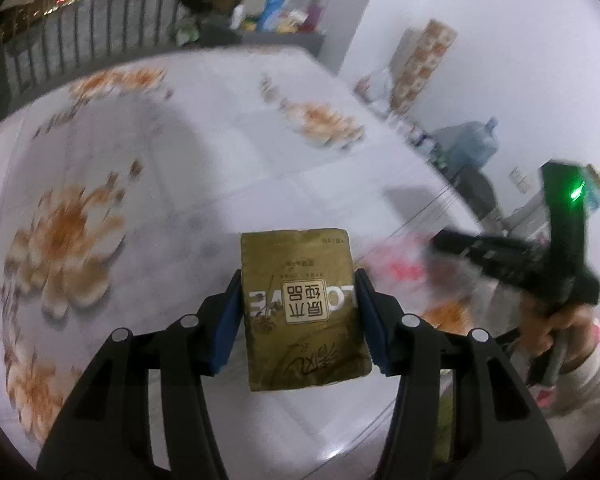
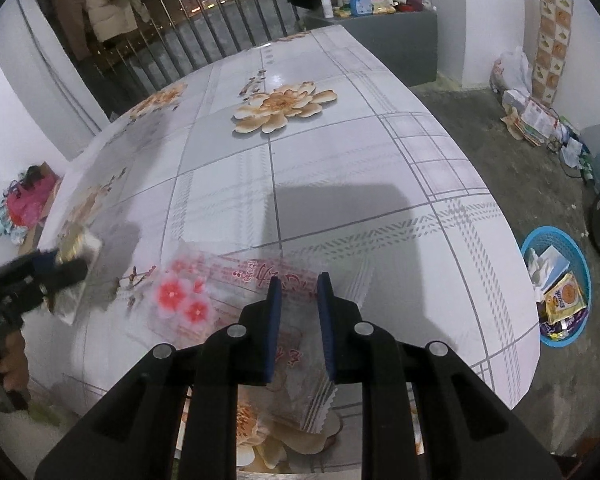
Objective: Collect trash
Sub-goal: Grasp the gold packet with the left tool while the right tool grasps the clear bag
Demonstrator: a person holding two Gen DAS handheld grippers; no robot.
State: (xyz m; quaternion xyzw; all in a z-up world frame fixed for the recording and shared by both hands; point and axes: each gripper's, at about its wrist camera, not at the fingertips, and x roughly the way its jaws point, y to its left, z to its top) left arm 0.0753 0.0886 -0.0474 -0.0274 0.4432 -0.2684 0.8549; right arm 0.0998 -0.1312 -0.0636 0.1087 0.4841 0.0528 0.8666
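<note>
Between the left gripper's (image 1: 300, 316) blue pads sat a gold tissue pack (image 1: 304, 308), clamped by its sides above the table (image 1: 160, 160); it looked light and squashy. Right gripper (image 2: 299, 320) pinched a clear flowered wrapper (image 2: 220, 300), flimsy and slippery. Across the table's near edge, open floor led to the blue basket (image 2: 580, 264).
</note>
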